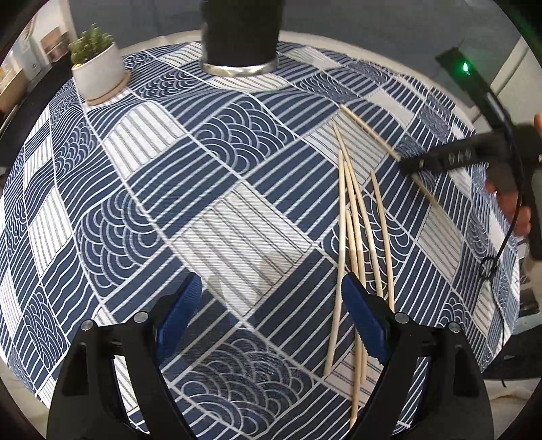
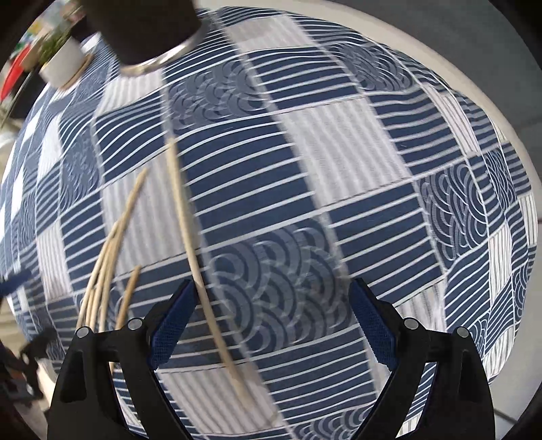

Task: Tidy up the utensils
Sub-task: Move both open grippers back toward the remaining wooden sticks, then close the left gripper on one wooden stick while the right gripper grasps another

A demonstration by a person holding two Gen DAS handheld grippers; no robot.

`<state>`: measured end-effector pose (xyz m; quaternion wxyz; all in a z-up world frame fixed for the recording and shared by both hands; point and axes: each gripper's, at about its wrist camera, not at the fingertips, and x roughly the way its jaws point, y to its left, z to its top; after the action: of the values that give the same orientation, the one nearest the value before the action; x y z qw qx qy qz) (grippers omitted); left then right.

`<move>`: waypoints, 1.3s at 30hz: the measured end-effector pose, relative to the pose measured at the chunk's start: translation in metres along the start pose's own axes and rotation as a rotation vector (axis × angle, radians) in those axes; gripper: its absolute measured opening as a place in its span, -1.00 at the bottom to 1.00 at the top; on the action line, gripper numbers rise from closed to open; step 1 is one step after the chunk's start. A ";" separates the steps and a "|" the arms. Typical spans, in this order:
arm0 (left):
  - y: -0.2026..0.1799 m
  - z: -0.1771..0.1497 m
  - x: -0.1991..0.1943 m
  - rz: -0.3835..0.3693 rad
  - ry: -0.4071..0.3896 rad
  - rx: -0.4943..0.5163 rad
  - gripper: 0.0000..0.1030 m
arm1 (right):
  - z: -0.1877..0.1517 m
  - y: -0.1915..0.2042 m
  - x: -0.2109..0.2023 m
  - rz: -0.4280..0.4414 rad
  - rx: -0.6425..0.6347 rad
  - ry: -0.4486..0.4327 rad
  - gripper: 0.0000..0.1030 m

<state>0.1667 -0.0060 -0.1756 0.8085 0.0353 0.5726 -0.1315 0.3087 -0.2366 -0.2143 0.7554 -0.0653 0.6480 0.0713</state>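
Observation:
Several pale wooden chopsticks [image 1: 355,220] lie fanned on the blue and white patterned tablecloth [image 1: 203,189], right of centre in the left wrist view. My left gripper [image 1: 271,304] hangs open above the cloth, its right finger [image 1: 364,321] over the near ends of the sticks, nothing between the pads. In the right wrist view the bundle of chopsticks [image 2: 101,270] lies at the left and one long chopstick [image 2: 193,243] runs beside the left finger. My right gripper [image 2: 274,304] is open over bare cloth; it also shows as the right gripper [image 1: 440,162] above the farthest stick. A black cylindrical holder [image 1: 240,34] stands at the far edge.
A small green plant in a white pot [image 1: 98,71] stands at the far left corner, also seen blurred as the plant pot [image 2: 62,61]. The black holder [image 2: 145,27] is at the top left of the right wrist view. A hand [image 1: 521,210] and cables sit at the table's right edge.

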 end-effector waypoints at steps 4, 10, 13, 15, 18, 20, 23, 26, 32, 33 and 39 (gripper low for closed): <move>-0.011 0.001 0.010 0.000 0.027 0.053 0.61 | 0.008 -0.025 0.001 -0.005 0.037 -0.014 0.68; -0.016 0.010 0.024 0.061 0.049 0.137 0.75 | 0.012 -0.065 -0.003 -0.006 0.062 -0.065 0.58; -0.011 0.018 0.030 0.063 0.050 0.139 0.91 | 0.013 -0.068 -0.012 0.004 -0.007 -0.079 0.20; -0.009 0.023 0.032 0.061 0.038 0.148 0.91 | 0.011 -0.062 -0.016 0.008 -0.039 -0.076 -0.49; -0.005 0.032 0.036 0.053 0.039 0.168 0.91 | -0.001 -0.054 -0.018 -0.045 -0.096 -0.081 -0.91; -0.002 0.038 0.037 0.049 0.043 0.177 0.85 | -0.012 -0.056 -0.018 -0.073 -0.086 -0.094 -0.91; 0.003 0.047 0.034 0.034 0.066 0.218 0.59 | -0.026 -0.076 -0.020 -0.033 -0.006 -0.100 -0.91; 0.010 0.054 0.031 0.032 0.079 0.225 0.17 | -0.049 -0.099 -0.022 0.022 0.070 -0.093 -0.91; 0.045 0.060 0.023 0.032 0.114 0.166 -0.56 | -0.107 -0.129 -0.031 0.124 0.216 -0.099 -0.91; 0.049 0.060 0.023 0.032 0.123 0.165 -0.57 | -0.114 -0.133 -0.032 0.130 0.236 -0.099 -0.91; 0.081 0.048 0.014 0.018 0.164 0.114 -0.82 | -0.178 -0.106 -0.053 0.183 0.338 -0.144 -0.91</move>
<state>0.2352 0.0602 -0.1801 0.7568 0.0968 0.6280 -0.1534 0.1480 -0.3760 -0.1882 0.7904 0.1268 0.5983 0.0343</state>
